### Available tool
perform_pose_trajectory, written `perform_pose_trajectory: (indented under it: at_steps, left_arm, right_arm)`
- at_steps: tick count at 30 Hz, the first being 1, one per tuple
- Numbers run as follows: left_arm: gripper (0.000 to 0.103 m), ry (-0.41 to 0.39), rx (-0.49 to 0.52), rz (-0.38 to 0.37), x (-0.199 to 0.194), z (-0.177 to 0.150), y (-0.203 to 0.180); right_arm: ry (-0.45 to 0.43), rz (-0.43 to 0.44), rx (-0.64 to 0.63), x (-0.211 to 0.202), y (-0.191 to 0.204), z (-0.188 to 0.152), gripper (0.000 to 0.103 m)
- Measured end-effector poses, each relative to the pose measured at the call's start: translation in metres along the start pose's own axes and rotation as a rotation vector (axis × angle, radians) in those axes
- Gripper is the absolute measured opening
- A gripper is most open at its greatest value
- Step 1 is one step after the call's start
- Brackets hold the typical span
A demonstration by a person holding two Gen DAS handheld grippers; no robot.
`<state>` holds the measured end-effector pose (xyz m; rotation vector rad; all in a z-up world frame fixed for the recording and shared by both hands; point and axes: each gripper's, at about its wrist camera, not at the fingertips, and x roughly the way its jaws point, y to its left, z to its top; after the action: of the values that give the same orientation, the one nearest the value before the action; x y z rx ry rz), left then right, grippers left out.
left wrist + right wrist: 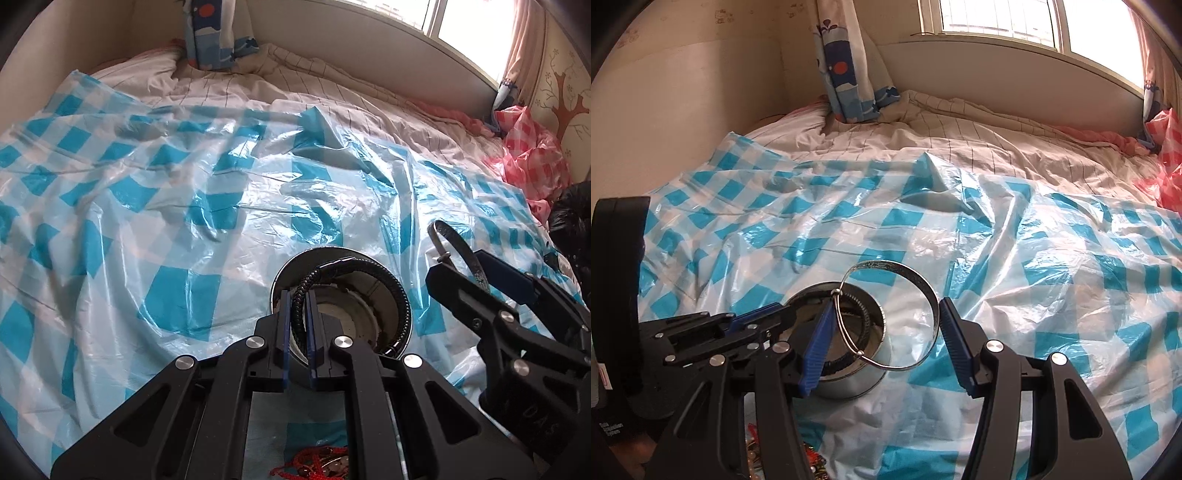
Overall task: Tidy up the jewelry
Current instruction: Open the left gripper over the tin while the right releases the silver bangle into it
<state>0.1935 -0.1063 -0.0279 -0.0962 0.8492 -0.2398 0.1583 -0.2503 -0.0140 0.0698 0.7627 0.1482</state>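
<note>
Bed: it filled both views beneath a window, with a striped pale quilt bunched toward the far wall.
Plastic sheet: a crinkled blue-and-white checked sheet covered the near part of the bed and carried the items.
Metal tin: a round, open, silver container stood on the plastic sheet, close in front of both grippers.
Left hand-held gripper: its blue pads were drawn close together and clamped on the black braided bracelet, which looped over the tin's open mouth.
Right hand-held gripper: its fingers stood wide apart, with the silver bangle spanning the gap between them; the bangle's thin wire side lay against the left pad, its flat band near the right pad, tilted over the tin's rim.
Red cord jewelry: a small tangle lay at the near edge, under the left hand-held gripper.
</note>
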Motion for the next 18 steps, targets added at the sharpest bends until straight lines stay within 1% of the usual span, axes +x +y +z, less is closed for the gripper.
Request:
perform_pose_trajectory:
  at_steps: [5, 7, 9, 12, 17, 18]
  left_arm:
    - [0.007, 0.021, -0.056, -0.027, 0.005, 0.0, 0.01]
    - [0.008, 0.038, -0.074, -0.057, 0.008, 0.0, 0.012]
    - [0.008, 0.05, -0.113, -0.087, 0.011, 0.0, 0.016]
    - [0.009, 0.017, -0.131, -0.066, 0.004, 0.001, 0.021]
    - [0.009, -0.081, -0.142, -0.01, -0.017, 0.007, 0.025]
    - [0.009, -0.089, -0.151, -0.013, -0.02, 0.008, 0.027]
  right_arm:
    - [0.023, 0.012, -0.018, 0.008, 0.003, -0.003, 0.056]
    - [0.027, 0.018, -0.025, 0.01, 0.004, -0.004, 0.056]
    - [0.03, 0.021, -0.035, 0.013, 0.007, -0.004, 0.056]
    - [0.037, 0.026, -0.052, 0.018, 0.011, -0.004, 0.056]
    - [0.049, 0.039, -0.083, 0.025, 0.02, -0.005, 0.056]
    - [0.05, 0.044, -0.093, 0.027, 0.023, -0.005, 0.056]
